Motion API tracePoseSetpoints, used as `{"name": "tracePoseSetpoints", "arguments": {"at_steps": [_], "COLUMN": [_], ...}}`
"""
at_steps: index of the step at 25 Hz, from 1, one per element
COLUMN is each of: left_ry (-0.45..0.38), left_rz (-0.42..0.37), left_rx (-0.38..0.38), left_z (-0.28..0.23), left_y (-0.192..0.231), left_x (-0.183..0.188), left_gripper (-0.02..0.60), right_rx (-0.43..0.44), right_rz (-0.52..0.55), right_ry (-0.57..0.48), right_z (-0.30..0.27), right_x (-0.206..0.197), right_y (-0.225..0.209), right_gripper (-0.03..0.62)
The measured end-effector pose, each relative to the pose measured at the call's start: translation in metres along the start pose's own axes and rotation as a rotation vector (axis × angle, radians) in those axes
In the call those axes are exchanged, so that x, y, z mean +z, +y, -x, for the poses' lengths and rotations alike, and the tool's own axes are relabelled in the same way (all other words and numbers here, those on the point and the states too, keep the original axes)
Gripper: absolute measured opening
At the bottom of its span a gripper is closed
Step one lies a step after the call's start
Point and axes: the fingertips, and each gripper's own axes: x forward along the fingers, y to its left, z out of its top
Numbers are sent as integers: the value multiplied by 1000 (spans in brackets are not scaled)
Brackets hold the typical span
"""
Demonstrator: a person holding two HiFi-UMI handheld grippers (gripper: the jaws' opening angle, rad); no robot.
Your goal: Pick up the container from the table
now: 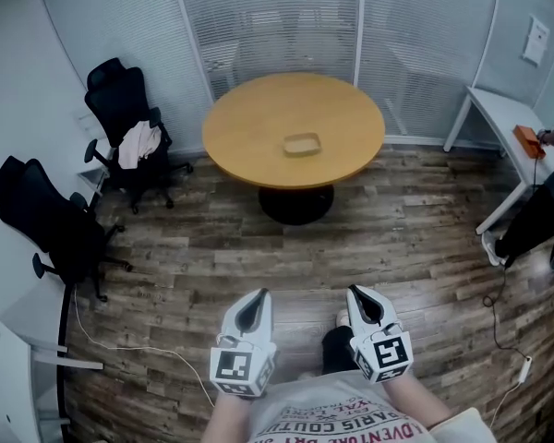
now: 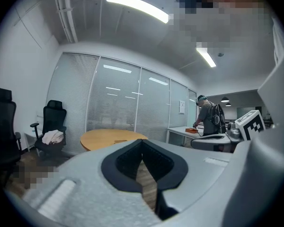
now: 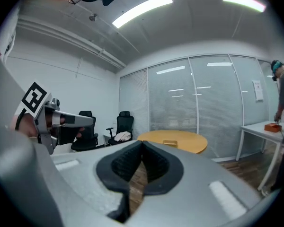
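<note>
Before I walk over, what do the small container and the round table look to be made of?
Small tan rectangular container: probably cardboard or pulp, matt, nearly the tabletop's colour; too distant to be sure. Round table: light wood or wood-look laminate, smooth, evenly coloured, faint sheen.

Container [image 1: 302,144] interior too small, too distant.

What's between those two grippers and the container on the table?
In the head view, just bare floor, then the table's near edge before the container.
</note>
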Motion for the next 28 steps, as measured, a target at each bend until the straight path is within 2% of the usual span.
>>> {"name": "tracePoseSetpoints", "arguments": {"at_steps": [5, 11, 14, 18, 22, 28], "left_ry": [5, -13, -29, -47, -25, 4], "left_rz": [-7, 1, 0, -9, -2, 7], "left_rx": [63, 136, 146, 168, 186, 212], "left_z": [-52, -131, -176, -233, -274, -317], "left_y": [11, 13, 3, -5, -3, 22], "left_x": [5, 26, 37, 46, 43, 40], "left_gripper": [6, 6, 6, 6, 6, 6], "right_rx": [63, 118, 139, 147, 136, 122], "right_rz": [-23, -7, 2, 11, -14, -40], "right_ry": [-1, -5, -19, -18, 10, 41], "right_z": [-50, -111, -136, -171, -200, -237], "right_x": [4, 24, 38, 41, 35, 28], "right_y": [-43, -116, -158, -212, -252, -280], "right_gripper": [3, 3, 3, 3, 3, 3]}}
